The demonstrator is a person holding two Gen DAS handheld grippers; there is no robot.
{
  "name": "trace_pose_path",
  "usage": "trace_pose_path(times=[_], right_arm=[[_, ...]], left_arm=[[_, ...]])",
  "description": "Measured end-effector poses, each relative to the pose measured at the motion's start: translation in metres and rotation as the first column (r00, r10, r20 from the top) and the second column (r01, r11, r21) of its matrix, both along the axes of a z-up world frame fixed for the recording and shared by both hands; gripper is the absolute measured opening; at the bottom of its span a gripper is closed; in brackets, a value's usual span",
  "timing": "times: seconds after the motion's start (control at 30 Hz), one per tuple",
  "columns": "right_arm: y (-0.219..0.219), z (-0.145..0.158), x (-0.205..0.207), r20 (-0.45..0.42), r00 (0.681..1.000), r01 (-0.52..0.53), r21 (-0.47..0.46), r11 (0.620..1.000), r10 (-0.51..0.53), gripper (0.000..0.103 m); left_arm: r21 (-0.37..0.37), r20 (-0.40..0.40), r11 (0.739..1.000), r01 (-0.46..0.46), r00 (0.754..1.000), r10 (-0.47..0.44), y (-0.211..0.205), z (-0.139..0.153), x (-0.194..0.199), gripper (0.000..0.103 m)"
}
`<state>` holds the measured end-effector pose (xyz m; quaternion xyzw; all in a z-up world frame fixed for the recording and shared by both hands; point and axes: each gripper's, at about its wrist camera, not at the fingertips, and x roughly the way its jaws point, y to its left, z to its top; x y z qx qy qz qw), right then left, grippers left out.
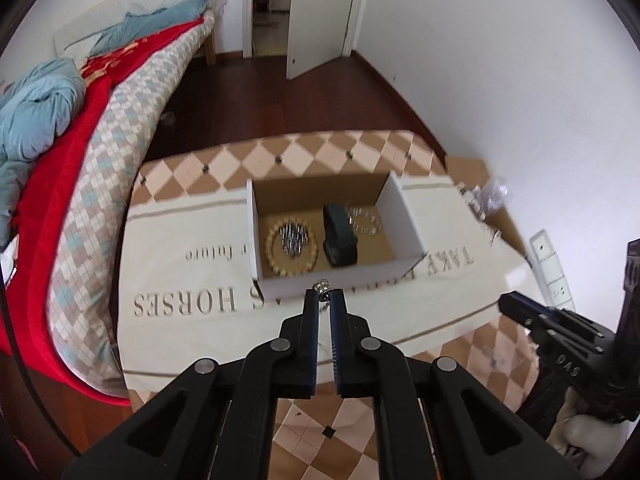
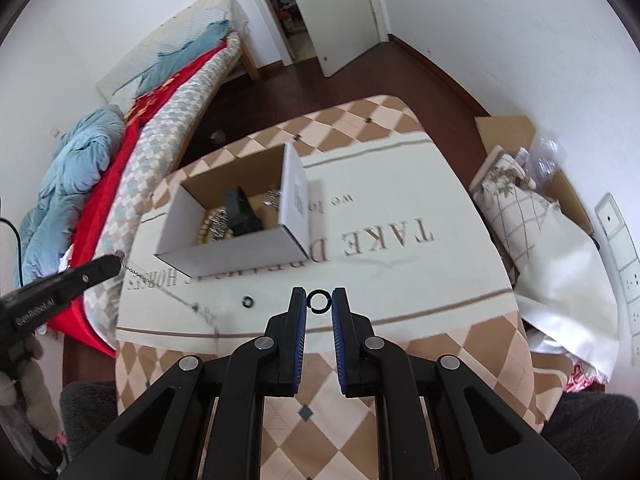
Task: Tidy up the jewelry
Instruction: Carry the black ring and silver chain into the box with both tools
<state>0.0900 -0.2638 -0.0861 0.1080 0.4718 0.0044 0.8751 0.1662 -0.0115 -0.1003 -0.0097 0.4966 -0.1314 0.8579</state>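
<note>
An open cardboard box [image 1: 276,280] stands on the cloth-covered table and holds a beaded bracelet [image 1: 292,250], a dark case [image 1: 339,236] and a silver bracelet [image 1: 364,220]. My left gripper [image 1: 324,294] is shut on a thin silver chain [image 2: 138,274], held just before the box's near wall; the chain trails down to the cloth. My right gripper [image 2: 319,300] holds a black ring [image 2: 319,301] between its fingers above the cloth. A second black ring [image 2: 248,302] lies on the cloth to its left.
A bed with red and blue bedding [image 1: 60,128] runs along the left. A cushion and cardboard [image 2: 516,200] sit at the table's right. Wall sockets [image 2: 624,256] are at far right. An open door [image 1: 316,12] is at the back.
</note>
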Motion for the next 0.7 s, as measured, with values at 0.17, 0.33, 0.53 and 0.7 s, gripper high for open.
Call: trace_pose_path(times=[0.17, 0.33, 0.53, 0.7], right_arm=[[0.015, 0.024, 0.019, 0.046, 0.998, -0.045, 0.005, 0.999, 0.044, 0.013], [0.027, 0.048, 0.045, 0.086, 0.993, -0.083, 0.007, 0.997, 0.082, 0.013], [0.034, 0.067, 0.077, 0.105, 0.989, -0.109, 0.008, 0.994, 0.107, 0.013], [0.039, 0.061, 0.104, 0.070, 0.990, -0.125, 0.018, 0.992, 0.123, 0.013]], left_arm=[[0.005, 0.046, 1.000, -0.001, 0.999, 0.001, 0.002, 0.023, 0.006, 0.003], [-0.015, 0.102, 1.000, -0.009, 0.995, 0.011, 0.009, 0.055, 0.016, 0.003], [-0.033, 0.158, 0.999, -0.015, 0.987, 0.020, 0.017, 0.087, 0.036, 0.003], [-0.023, 0.146, 1.000, -0.013, 0.989, 0.016, 0.017, 0.085, 0.056, 0.003]])
